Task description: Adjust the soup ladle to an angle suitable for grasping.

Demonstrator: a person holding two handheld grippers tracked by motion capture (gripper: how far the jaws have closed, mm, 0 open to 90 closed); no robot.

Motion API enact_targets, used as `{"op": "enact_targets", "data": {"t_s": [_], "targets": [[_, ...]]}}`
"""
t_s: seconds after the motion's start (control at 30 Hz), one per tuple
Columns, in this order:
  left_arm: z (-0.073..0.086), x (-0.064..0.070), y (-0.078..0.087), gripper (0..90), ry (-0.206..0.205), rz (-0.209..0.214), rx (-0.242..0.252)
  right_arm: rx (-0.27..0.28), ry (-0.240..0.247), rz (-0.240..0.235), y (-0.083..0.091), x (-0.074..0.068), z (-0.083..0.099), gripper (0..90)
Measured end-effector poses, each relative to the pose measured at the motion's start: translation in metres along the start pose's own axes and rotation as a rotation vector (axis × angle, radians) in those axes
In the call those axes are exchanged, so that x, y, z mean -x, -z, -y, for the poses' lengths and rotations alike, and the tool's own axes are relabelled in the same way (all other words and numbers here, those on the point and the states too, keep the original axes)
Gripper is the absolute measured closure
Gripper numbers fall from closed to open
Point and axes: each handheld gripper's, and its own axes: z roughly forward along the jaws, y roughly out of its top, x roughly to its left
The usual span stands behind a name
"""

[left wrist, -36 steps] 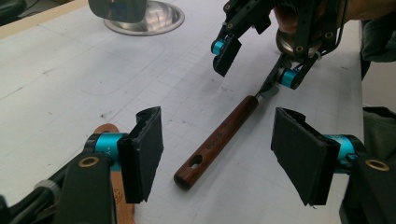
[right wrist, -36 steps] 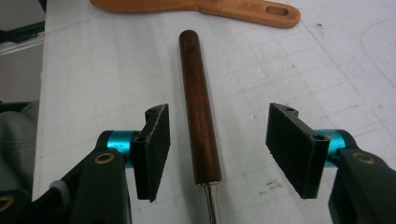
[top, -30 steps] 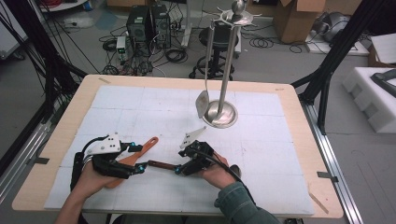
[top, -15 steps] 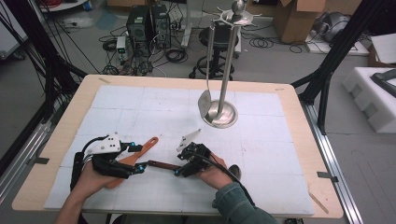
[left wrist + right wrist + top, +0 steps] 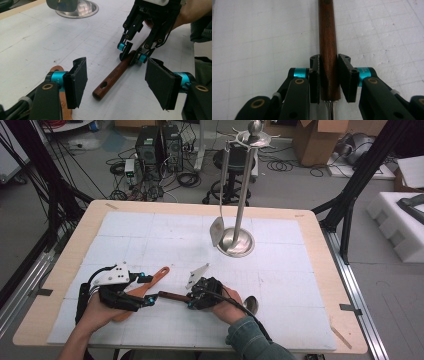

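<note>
Right claw (image 5: 329, 80) clamped on wooden ladle handle (image 5: 328, 37), left claw (image 5: 116, 86) apart nearby, orange spatula (image 5: 145, 285) beneath, utensil stand (image 5: 236, 242) beyond

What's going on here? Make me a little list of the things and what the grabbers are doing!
table: white mat on a wooden top
stand: metal stand at the far side, a utensil hanging from it
ladle: lying flat, brown handle, bowl near the right hand
right gripper: fingers closed on the handle, near its metal end
left gripper: open, facing the handle's free end
spatula: orange spatula under the left gripper
</note>
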Motion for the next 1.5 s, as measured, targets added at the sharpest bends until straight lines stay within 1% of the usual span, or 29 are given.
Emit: {"op": "enact_targets", "data": {"t_s": [0.03, 0.1, 0.2, 0.23, 0.33, 0.43, 0.6, 0.73, 0.9, 0.97, 1.07, 1.17, 1.23, 1.33, 1.47, 1.5], "targets": [[0.0, 0.0, 0.0, 34.5, 0.001, 0.0, 0.0, 0.0, 0.0, 0.0, 0.0, 0.0, 0.0, 72.9], [0.0, 0.0, 0.0, 34.6, 0.0, -0.002, 0.001, 0.003, -0.011, -0.018, 0.0, 0.002, 0.001, 73.3], [-0.001, 0.0, 0.001, 34.6, -0.007, -0.001, 0.007, 0.007, -0.012, -0.027, 0.001, 0.003, 0.001, 73.5], [-0.001, 0.0, 0.001, 34.6, -0.006, -0.001, 0.009, 0.012, -0.017, -0.038, 0.001, 0.004, 0.001, 73.6], [-0.001, 0.0, 0.002, 34.6, 0.001, -0.001, 0.012, 0.034, -0.02, -0.043, 0.005, 0.005, 0.001, 73.6], [-0.001, 0.0, 0.002, 34.6, -0.002, -0.003, 0.013, 0.06, -0.032, -0.054, 0.011, 0.006, 0.001, 73.6], [-0.001, 0.0, 0.002, 34.6, -0.001, -0.003, 0.017, 0.103, -0.028, -0.047, 0.021, 0.007, 0.001, 73.7], [-0.001, -0.001, 0.003, 34.5, 0.004, -0.003, 0.021, 0.124, -0.024, -0.055, 0.026, 0.006, 0.001, 73.6], [0.001, -0.002, 0.002, 34.1, 0.015, -0.006, 0.019, 0.144, -0.022, -0.047, 0.031, 0.006, 0.001, 73.6], [0.001, -0.003, 0.003, 33.9, 0.016, -0.007, 0.024, 0.147, -0.028, -0.049, 0.033, 0.006, 0.002, 73.6], [0.002, -0.004, 0.004, 33.5, 0.029, -0.008, 0.036, 0.161, -0.024, -0.046, 0.035, 0.007, 0.002, 73.7], [0.002, -0.004, 0.004, 33.3, 0.035, -0.01, 0.038, 0.17, -0.025, -0.041, 0.038, 0.007, 0.002, 73.6], [0.002, -0.004, 0.004, 33.1, 0.034, -0.009, 0.038, 0.179, -0.021, -0.035, 0.041, 0.006, 0.002, 73.6], [0.002, -0.004, 0.004, 33.1, 0.03, -0.02, 0.043, 0.194, -0.021, -0.038, 0.044, 0.007, 0.003, 73.6], [0.002, -0.005, 0.006, 33.0, 0.033, -0.024, 0.052, 0.21, -0.036, -0.035, 0.049, 0.007, 0.004, 73.6], [0.002, -0.005, 0.006, 33.0, 0.034, -0.025, 0.054, 0.214, -0.029, -0.035, 0.049, 0.007, 0.004, 73.7]]}}
